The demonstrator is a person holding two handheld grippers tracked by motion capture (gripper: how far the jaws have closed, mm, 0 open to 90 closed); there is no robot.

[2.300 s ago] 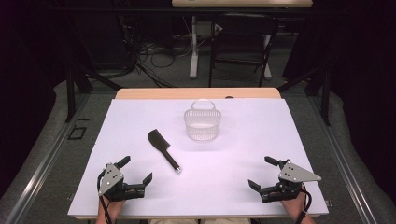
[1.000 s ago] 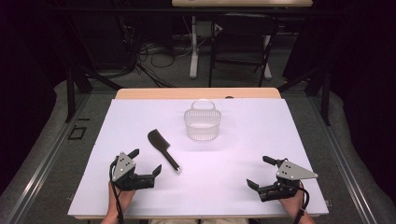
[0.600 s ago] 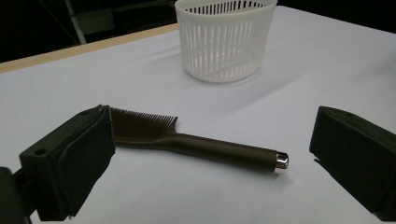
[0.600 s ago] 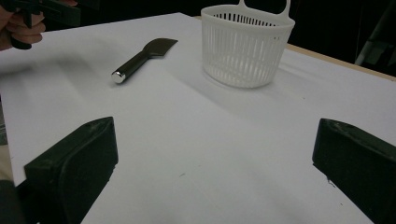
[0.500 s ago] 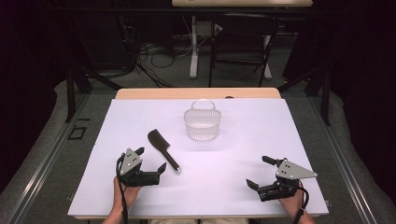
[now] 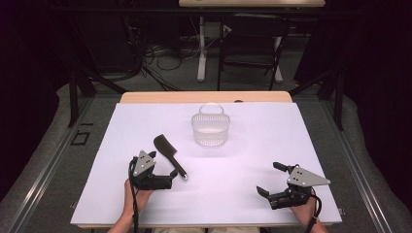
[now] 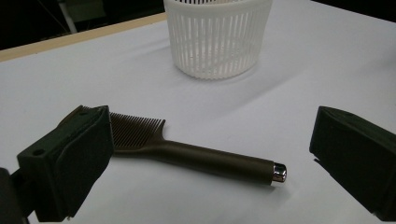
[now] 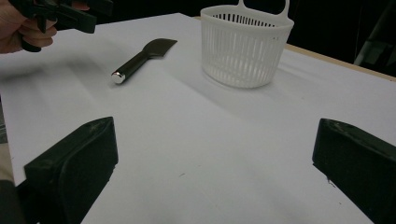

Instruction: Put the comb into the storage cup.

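A dark brown comb (image 6: 169,154) with a silver-capped handle (image 7: 219,161) lies flat on the white table, teeth end away from me. My left gripper (image 6: 163,164) stands open just left of it, jaws on either side of the handle in the left gripper view (image 7: 210,154), touching nothing. A white slatted basket (image 6: 210,127) with a loop handle stands upright beyond the comb (image 8: 142,58), also seen as the basket (image 7: 217,35) and the basket (image 8: 245,44). My right gripper (image 6: 267,179) rests open near the front right, nothing between its jaws (image 8: 210,163).
The white sheet (image 6: 252,160) covers the table; a wooden edge (image 6: 204,97) shows at the back. Beyond it stand dark table legs, a chair frame and cables (image 6: 160,53) on the floor.
My left gripper has moved right and forward from the front left corner up to the comb's handle. The right gripper has barely shifted.
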